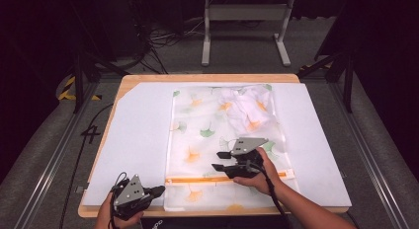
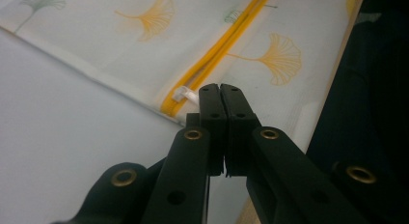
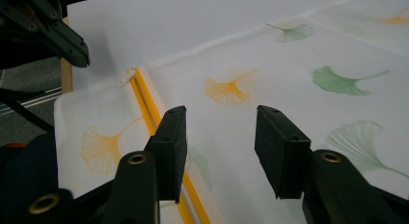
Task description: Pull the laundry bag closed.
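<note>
The left gripper (image 1: 157, 191) is seen at the near left corner of a zip bag (image 1: 207, 135), its two jaws pressed together just beside the white zip pull (image 2: 184, 94) at the end of the orange zip (image 1: 197, 179); whether the pull is pinched cannot be told. The right gripper (image 1: 221, 161) is held above the bag's middle, near the zip, its two jaws apart with nothing between them. One translucent bag, printed with orange and green leaves, is laid flat on a white mat (image 1: 133, 140) that covers a wooden table (image 1: 207, 78). One bundle of white cloth (image 1: 249, 110) with orange marks is seen through the bag, at its far right corner. Two hands are counted, one on each gripper.
</note>
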